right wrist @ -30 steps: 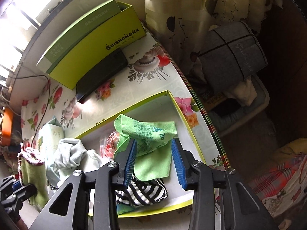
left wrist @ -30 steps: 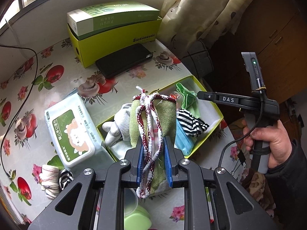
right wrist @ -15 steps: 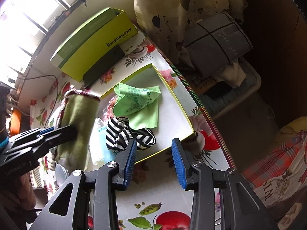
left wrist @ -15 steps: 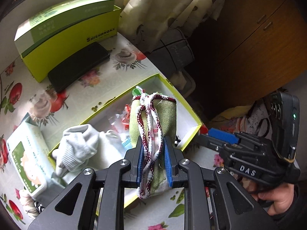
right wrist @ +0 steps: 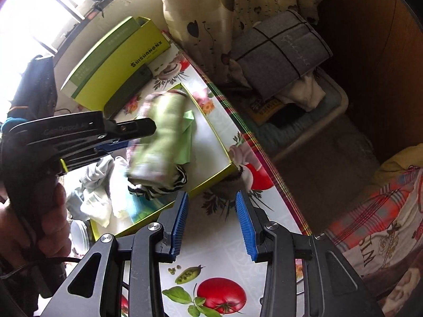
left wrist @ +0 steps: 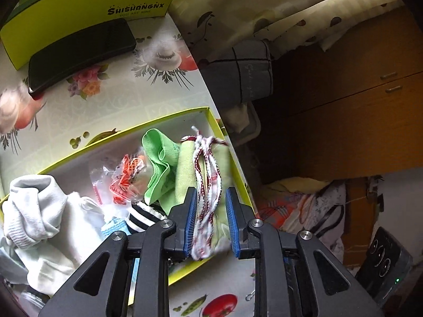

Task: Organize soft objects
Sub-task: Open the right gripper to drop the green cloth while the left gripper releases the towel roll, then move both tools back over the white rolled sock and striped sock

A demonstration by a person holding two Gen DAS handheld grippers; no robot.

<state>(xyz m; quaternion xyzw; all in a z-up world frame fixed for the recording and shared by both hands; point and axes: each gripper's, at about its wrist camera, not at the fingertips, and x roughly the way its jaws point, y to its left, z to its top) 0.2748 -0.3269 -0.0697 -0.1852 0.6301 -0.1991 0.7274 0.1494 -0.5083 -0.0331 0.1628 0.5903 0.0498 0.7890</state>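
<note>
My left gripper (left wrist: 210, 198) has its jaws parted around a green drawstring pouch (left wrist: 203, 171) with a red-and-white cord; the pads stand slightly off the cloth and the pouch looks blurred over the right end of the yellow-green tray (left wrist: 239, 163). In the right wrist view the pouch (right wrist: 158, 134) hangs over the tray (right wrist: 211, 182), beside the left gripper (right wrist: 137, 134). The tray holds a green cloth (left wrist: 158, 163), a striped sock (left wrist: 144, 218), white socks (left wrist: 37, 206) and a plastic packet (left wrist: 124, 174). My right gripper (right wrist: 211, 222) is open and empty above the tablecloth in front of the tray.
A lime box (left wrist: 87, 8) and a black case (left wrist: 79, 50) lie at the back of the flowered table. The table edge (right wrist: 264, 155) runs right beside the tray. Past it are a grey bag (right wrist: 280, 52), a basket and a wooden cabinet (left wrist: 357, 92).
The left gripper carried the pouch to the tray's right end, and its jaws have parted. The right gripper drew back from the tray, open and empty.
</note>
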